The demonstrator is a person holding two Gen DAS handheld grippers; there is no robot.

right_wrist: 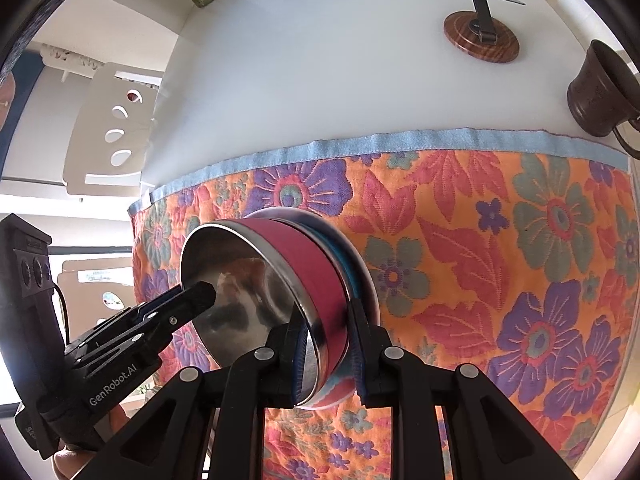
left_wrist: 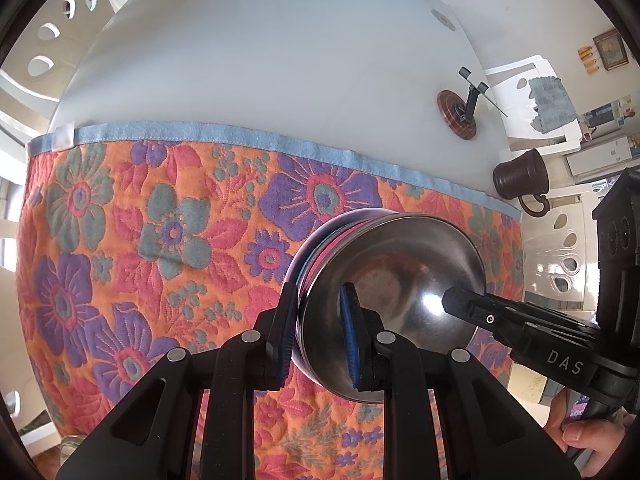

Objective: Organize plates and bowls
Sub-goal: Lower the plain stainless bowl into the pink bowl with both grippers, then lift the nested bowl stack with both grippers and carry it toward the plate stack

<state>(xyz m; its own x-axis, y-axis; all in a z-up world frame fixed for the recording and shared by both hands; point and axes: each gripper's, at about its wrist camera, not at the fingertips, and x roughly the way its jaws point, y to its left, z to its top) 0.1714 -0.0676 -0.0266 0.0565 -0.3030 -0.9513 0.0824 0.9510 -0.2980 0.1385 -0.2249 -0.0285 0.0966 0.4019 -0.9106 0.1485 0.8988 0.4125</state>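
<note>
A stack of steel-lined bowls point(left_wrist: 396, 276), pink and blue on the outside, stands tilted on its side over the floral cloth point(left_wrist: 120, 240), on a white plate edge. My left gripper point(left_wrist: 320, 332) is shut on the near rim of the stack, one finger inside the top bowl, one outside. My right gripper point(right_wrist: 328, 344) is shut on the opposite rim of the same stack point(right_wrist: 256, 292), one finger inside, one outside over the pink wall. Each gripper shows in the other's view, reaching into the bowl.
The white table point(left_wrist: 260, 60) lies beyond the cloth's blue hem. A dark brown mug point(left_wrist: 520, 178) stands at the cloth's far corner. A phone stand on a round wooden base point(left_wrist: 458, 114) is behind it. White plastic chairs point(right_wrist: 108, 128) surround the table.
</note>
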